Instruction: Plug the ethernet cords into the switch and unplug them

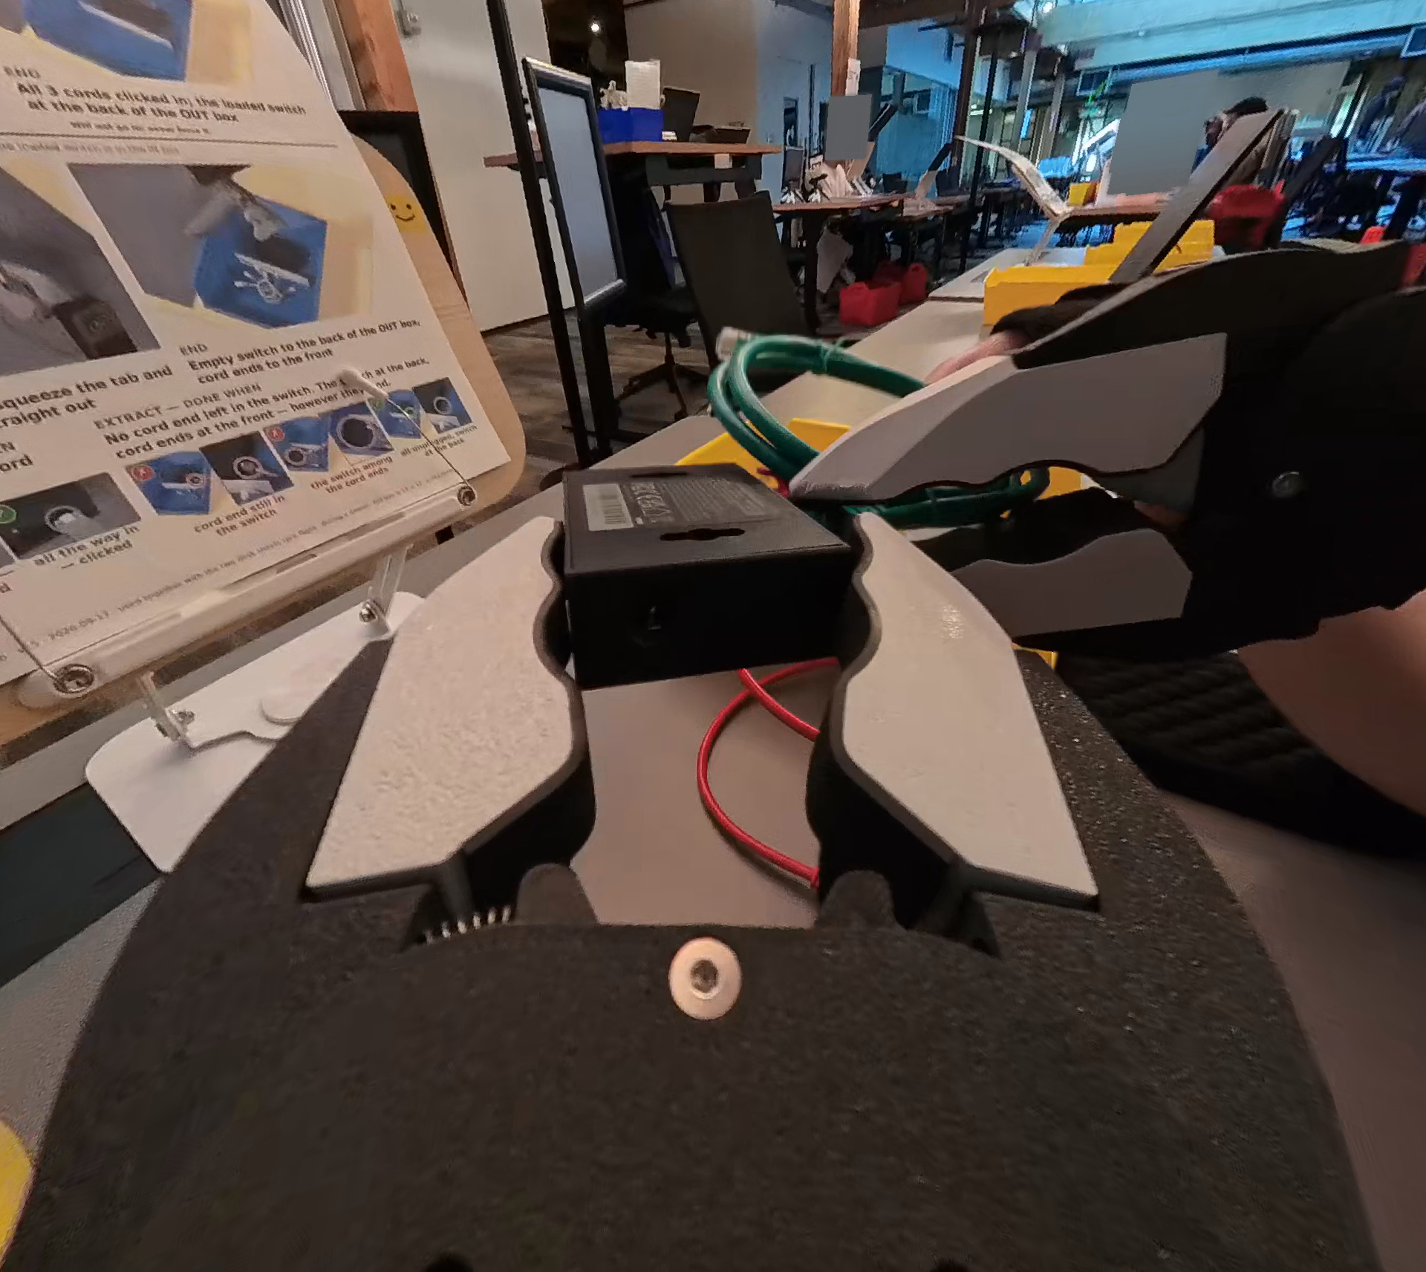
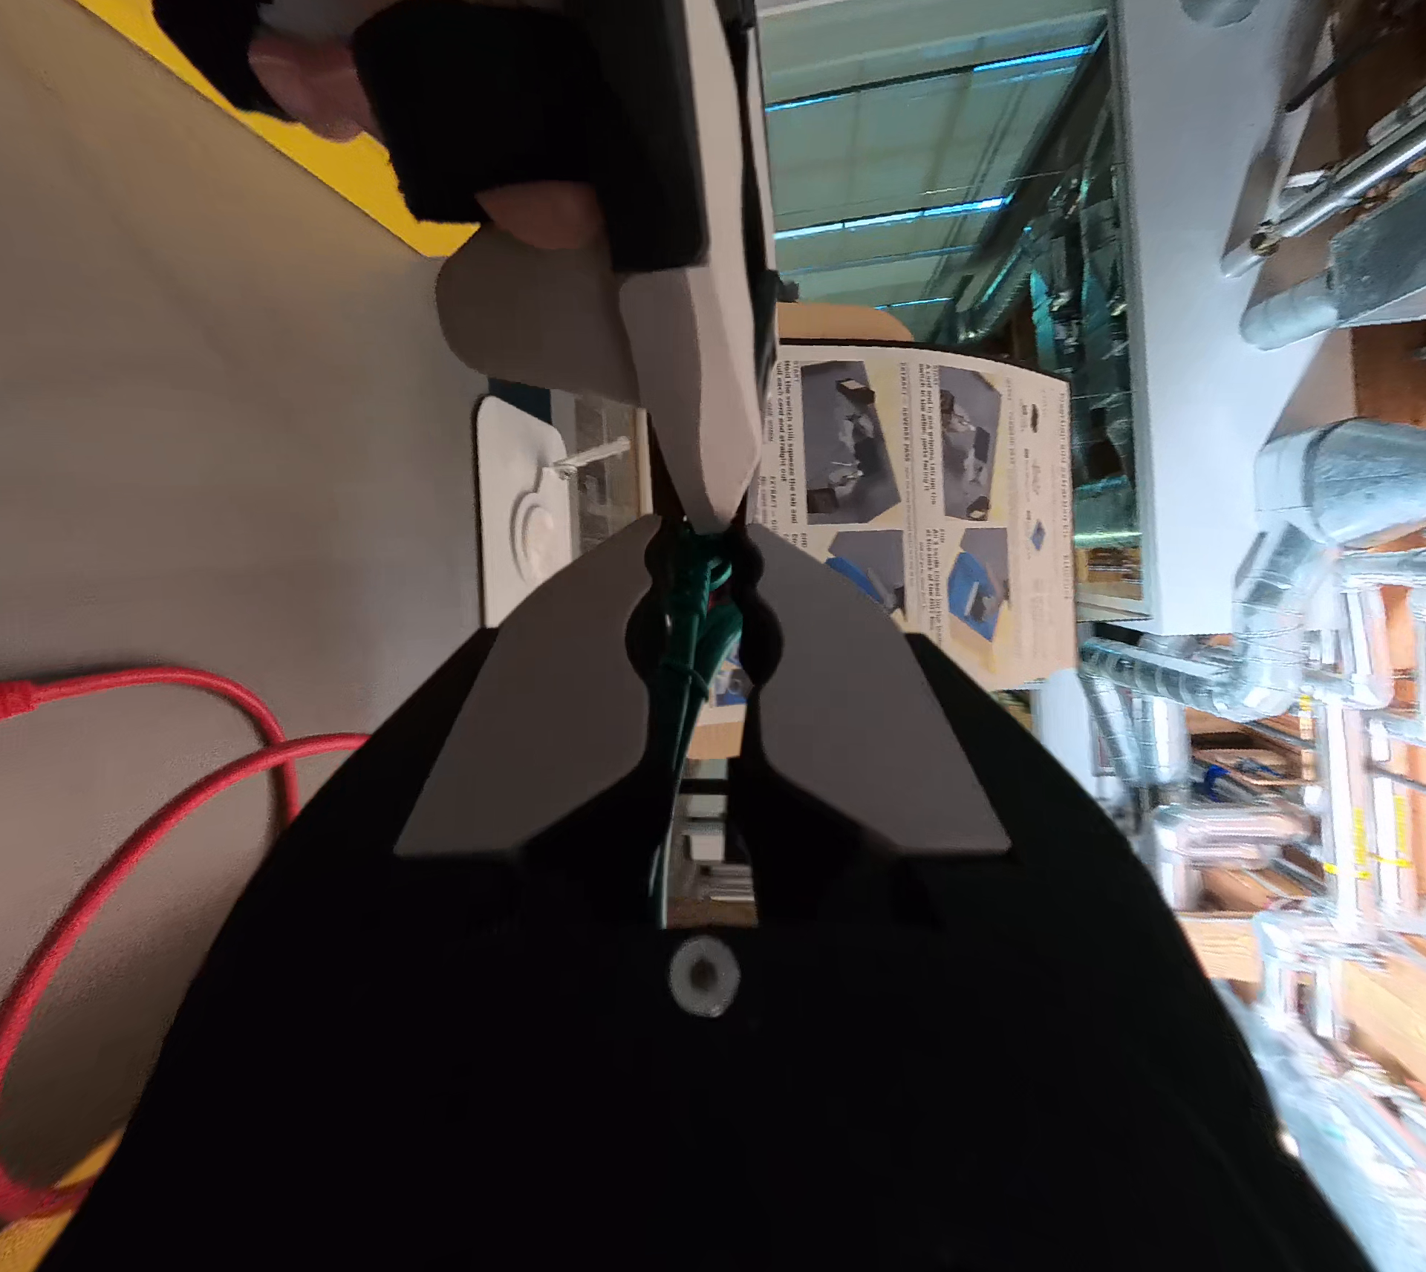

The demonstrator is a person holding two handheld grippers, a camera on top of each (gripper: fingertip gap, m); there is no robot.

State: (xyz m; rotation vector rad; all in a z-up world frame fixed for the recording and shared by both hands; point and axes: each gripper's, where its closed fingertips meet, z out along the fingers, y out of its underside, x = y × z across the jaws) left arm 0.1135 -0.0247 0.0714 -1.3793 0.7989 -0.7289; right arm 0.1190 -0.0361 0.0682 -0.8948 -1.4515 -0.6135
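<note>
At centre frame of the left wrist view, the left hand-held gripper (image 1: 706, 587) is clamped on the black switch (image 1: 698, 564), held above the grey desk (image 1: 679, 772). The right hand-held gripper (image 2: 698, 568), entering from the right edge, is closed on the green ethernet cord (image 1: 779, 386). To plug well, the connector likely needs lining up squarely with a port, hidden here. A red cord (image 1: 741, 764) loops beneath; an instruction sheet (image 1: 193, 309) stands at left.

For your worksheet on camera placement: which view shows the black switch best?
The left wrist view: the switch sits whole, clamped in the left tool. In the right wrist view I cannot make the switch out; the green cord fills the right tool.
</note>
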